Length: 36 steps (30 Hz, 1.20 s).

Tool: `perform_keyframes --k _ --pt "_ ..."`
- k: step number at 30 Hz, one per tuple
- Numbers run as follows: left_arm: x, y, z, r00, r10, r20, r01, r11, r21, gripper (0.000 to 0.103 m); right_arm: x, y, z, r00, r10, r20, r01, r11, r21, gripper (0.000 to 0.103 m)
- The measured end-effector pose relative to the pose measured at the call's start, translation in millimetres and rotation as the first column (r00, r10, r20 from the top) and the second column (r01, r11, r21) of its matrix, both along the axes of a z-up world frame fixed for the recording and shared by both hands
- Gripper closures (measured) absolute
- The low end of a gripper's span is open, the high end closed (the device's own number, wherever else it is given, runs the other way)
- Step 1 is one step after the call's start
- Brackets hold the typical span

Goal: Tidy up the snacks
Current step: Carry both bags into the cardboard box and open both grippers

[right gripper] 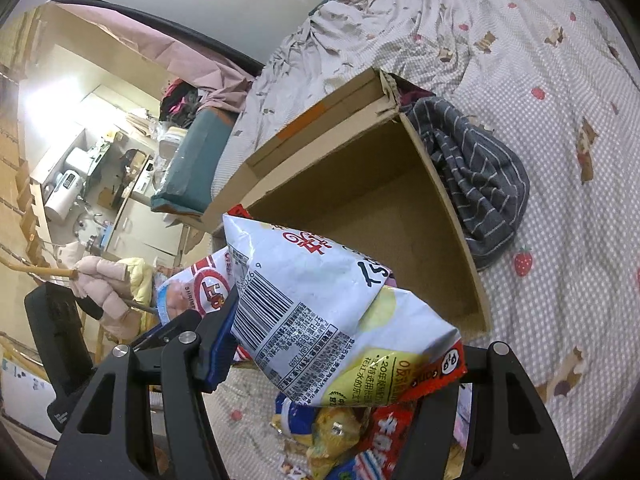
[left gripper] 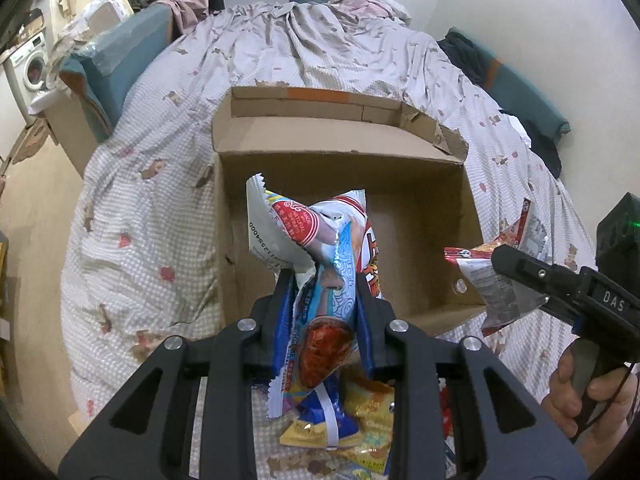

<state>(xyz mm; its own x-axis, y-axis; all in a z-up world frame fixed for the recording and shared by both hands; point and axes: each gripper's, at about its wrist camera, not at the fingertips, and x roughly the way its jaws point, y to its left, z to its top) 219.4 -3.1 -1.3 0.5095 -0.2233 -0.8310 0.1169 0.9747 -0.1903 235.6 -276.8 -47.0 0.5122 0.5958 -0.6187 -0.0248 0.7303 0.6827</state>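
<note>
Bedding with a checked, strawberry-and-bear print covered the bed [left gripper: 152, 208] on which all work took place. Held above the near edge of the open cardboard box [left gripper: 348, 208], the shrimp-snack bag [left gripper: 320, 280] sat clamped in the left gripper [left gripper: 322, 300], whose jaws stood narrow and pinched the crumpled foil at mid-length. The right gripper [right gripper: 340, 344] carried the white chip bag [right gripper: 320, 304], barcode side up; its jaws stood moderately wide, closed across the bag's width, just near of the box's right corner. The box interior appeared empty. A loose pile of remaining snack packets [right gripper: 340, 432] lay on the bed near the operator, below both grippers.

Step in hand, as judged: transport of two bags to the box. The next move called for carrying each bag past the near wall, lowering it, then releasing.

A striped grey garment [right gripper: 480, 184] lay against the box's right wall. At far left stood a teal cushion [left gripper: 116, 64] and a washing machine [left gripper: 28, 64].
</note>
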Motion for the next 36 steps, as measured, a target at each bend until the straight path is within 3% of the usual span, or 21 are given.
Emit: perform_keyframes --k 12,22,30,33,35,36 --pt "13 3 -38 0.999 0.016 -0.043 -0.016 1.0 0.013 0.079 11 15 -25 0.999 0.032 -0.026 -0.033 0.999 -0.04 0.038" --pt "14 1 -38 0.999 0.016 -0.029 -0.016 0.999 0.033 0.078 13 29 -27 0.996 0.085 -0.018 -0.087 0.993 -0.08 0.036" --pt "16 6 -43 0.998 0.021 -0.061 -0.022 1.0 -0.017 0.076 13 30 -26 0.996 0.082 -0.015 -0.083 0.993 -0.082 0.036" --pt "15 5 -40 0.999 0.028 -0.045 -0.028 1.0 -0.002 0.076 13 30 -19 0.996 0.088 0.008 -0.087 0.99 -0.113 0.035" --pt "14 5 -38 0.999 0.027 -0.039 -0.026 1.0 0.009 0.074 12 30 -14 0.996 0.088 0.031 -0.083 0.988 -0.133 0.033" --pt "14 5 -37 0.999 0.027 -0.035 -0.027 1.0 0.014 0.068 11 29 -11 0.996 0.082 0.042 -0.075 0.987 -0.139 0.028"
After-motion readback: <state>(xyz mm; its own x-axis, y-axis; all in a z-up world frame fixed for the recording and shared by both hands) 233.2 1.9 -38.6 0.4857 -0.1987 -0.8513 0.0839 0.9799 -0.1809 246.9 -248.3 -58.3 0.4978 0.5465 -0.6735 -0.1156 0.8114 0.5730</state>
